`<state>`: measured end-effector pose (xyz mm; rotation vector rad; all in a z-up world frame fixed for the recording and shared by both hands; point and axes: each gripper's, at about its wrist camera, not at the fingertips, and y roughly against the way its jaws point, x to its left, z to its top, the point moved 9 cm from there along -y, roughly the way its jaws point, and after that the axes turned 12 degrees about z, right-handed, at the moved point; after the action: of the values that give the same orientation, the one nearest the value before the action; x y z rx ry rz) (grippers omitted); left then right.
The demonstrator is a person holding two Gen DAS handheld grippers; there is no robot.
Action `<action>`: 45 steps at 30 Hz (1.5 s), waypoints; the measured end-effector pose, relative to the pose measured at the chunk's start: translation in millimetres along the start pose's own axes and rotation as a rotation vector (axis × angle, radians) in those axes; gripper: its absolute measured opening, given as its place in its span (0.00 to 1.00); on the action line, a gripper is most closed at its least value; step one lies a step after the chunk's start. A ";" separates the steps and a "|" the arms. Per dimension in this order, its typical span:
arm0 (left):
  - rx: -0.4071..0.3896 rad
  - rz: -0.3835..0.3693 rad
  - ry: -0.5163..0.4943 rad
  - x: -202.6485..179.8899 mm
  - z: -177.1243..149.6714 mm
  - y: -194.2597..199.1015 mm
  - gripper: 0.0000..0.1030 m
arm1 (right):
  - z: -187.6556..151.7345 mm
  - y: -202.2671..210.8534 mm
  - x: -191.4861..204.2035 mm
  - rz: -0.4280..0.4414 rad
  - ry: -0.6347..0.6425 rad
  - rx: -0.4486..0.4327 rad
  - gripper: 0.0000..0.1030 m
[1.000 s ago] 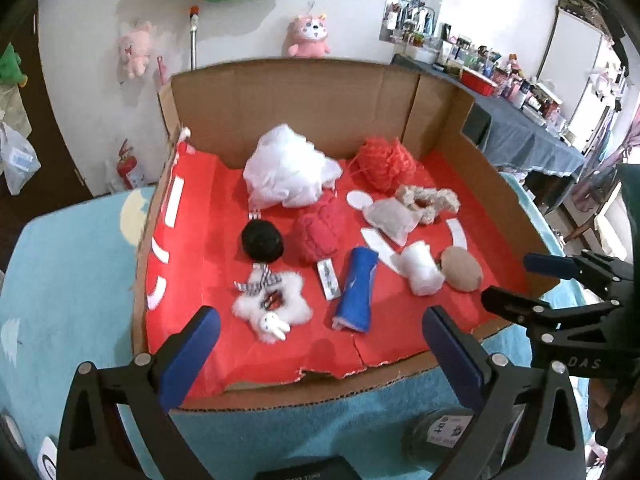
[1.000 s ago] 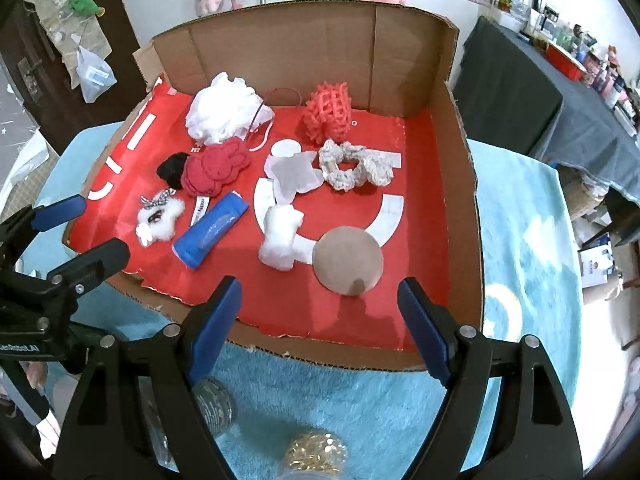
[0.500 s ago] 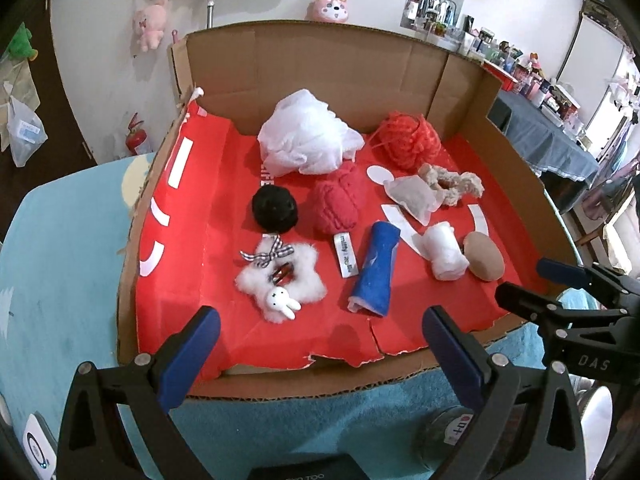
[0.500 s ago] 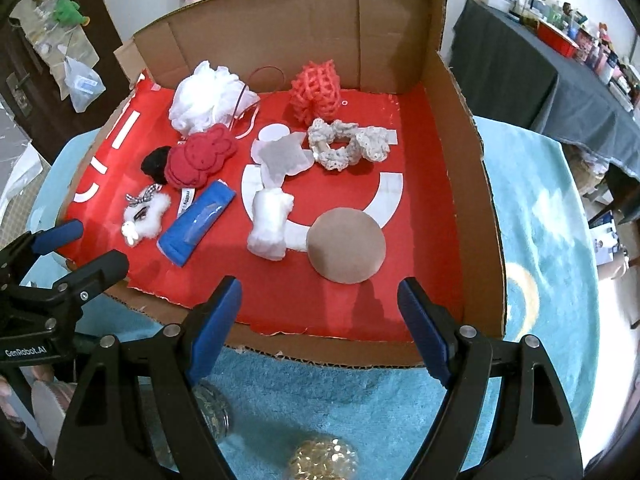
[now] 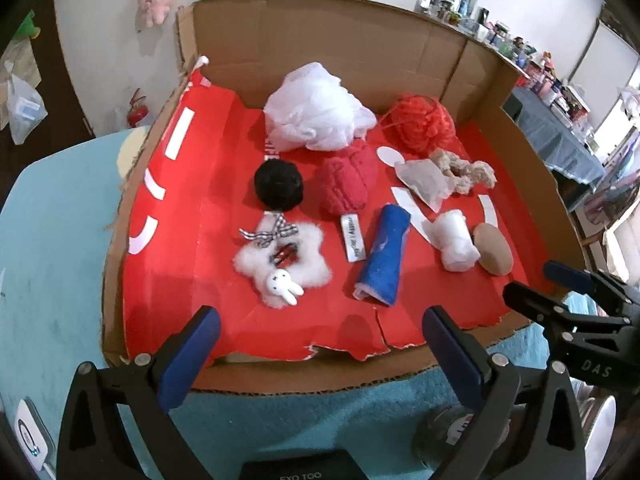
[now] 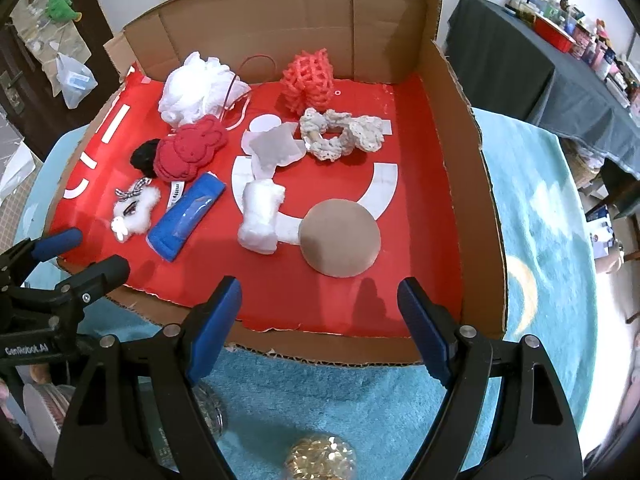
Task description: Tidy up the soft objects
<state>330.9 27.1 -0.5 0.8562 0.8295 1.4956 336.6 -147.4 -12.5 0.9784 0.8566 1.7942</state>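
1. The left gripper (image 5: 320, 334) and the right gripper (image 6: 320, 308) both hang over the near edge of the cardboard box (image 6: 476, 184), fingers spread wide and grasping nothing.
2. In the left wrist view the brown puff (image 5: 494, 249) is partly covered by the white roll (image 5: 456, 242); the right wrist view shows the puff (image 6: 340, 238) as a full dome, touching that roll (image 6: 260, 216).
3. The black ball (image 6: 145, 156) is half hidden behind the red plush (image 6: 190, 152) in the right wrist view; the left wrist view shows the ball (image 5: 279, 185) whole.
4. The blue tube (image 5: 384, 254) lies flat on the red liner (image 5: 224, 184) in the box's front middle, long axis running front to back and leaning slightly right at its far end.
5. Only the right wrist view shows the rabbit face embossed on the red plush.
6. Jars below the grippers are cut off and hard to make out.
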 end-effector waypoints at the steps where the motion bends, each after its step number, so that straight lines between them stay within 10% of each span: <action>1: -0.010 0.002 -0.001 0.5 1.0 1.1 1.00 | 0.1 0.2 -0.3 -0.002 0.000 -0.002 0.78; 45: -0.072 0.097 -0.043 -0.7 5.2 3.1 1.00 | 1.9 8.8 -0.1 -0.007 0.011 -0.058 0.78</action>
<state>334.0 26.3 4.7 0.8820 0.7075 1.5766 335.1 -150.4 -4.1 0.9282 0.8097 1.8095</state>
